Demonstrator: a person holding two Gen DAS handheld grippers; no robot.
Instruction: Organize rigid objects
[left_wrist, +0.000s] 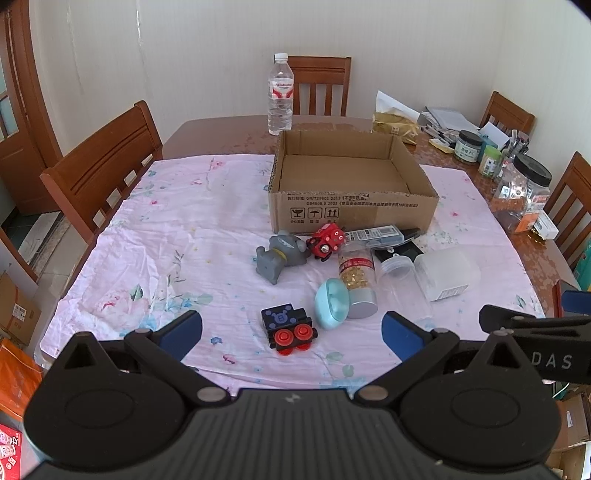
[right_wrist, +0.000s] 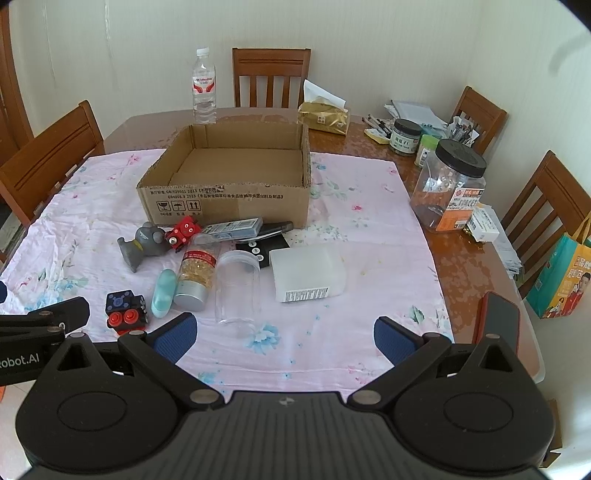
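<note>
Both spread wide and empty: left hand-held gripper, right hand-held gripper; straddle black toy train squarely, lift clear toward cardboard box

Home dining room: wooden chairs ring clothed table.

Cream wall, wooden chairs (daylit)

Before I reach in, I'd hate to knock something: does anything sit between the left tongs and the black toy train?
Nothing visible does: the black toy train lies on bare cloth just beyond the open left tongs.
</note>
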